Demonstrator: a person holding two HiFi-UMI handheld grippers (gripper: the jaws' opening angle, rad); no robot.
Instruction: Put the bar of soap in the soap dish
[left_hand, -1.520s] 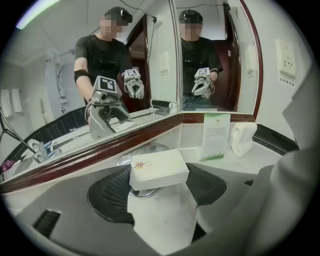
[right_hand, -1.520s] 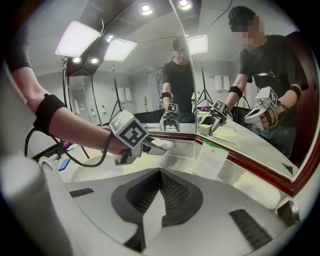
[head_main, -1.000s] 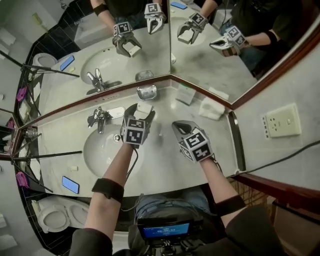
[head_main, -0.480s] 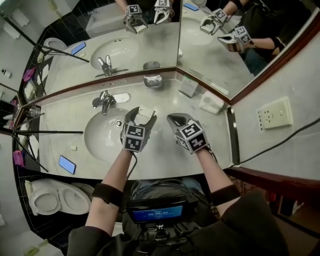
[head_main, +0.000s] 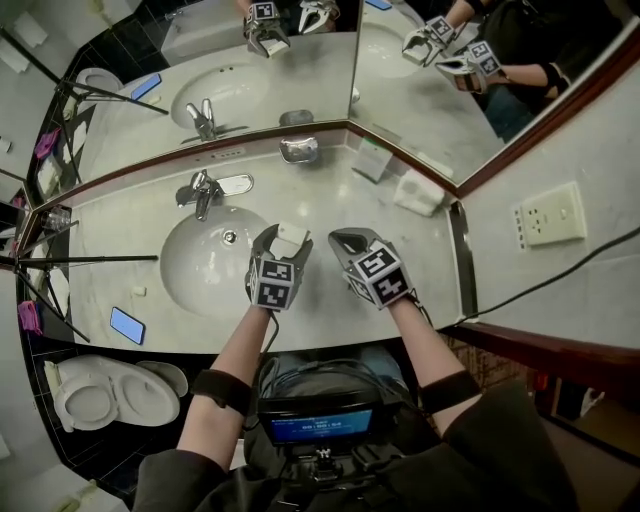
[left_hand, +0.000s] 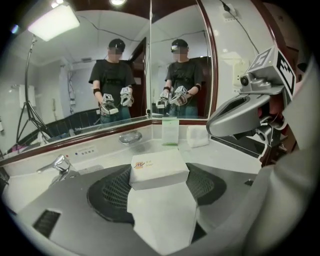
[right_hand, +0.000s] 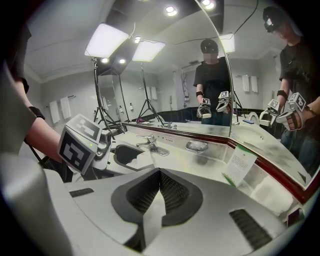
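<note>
Soap dish (head_main: 299, 150) sits ahead of my left gripper (head_main: 284, 236), slightly left in its view, at the back of the counter (head_main: 430, 270) under the mirror (head_main: 420, 110), well apart. Bar of soap (left_hand: 159, 169), boxed, is clamped between the wide-set left jaws, long axis spanning them. Right gripper (head_main: 342, 240) is closed and empty, just beside.

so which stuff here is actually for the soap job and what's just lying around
Job: boxed soap bar, gripped by left gripper; soap dish by the mirror.
Lying about: faucet, phone, folded towel, standing card.
</note>
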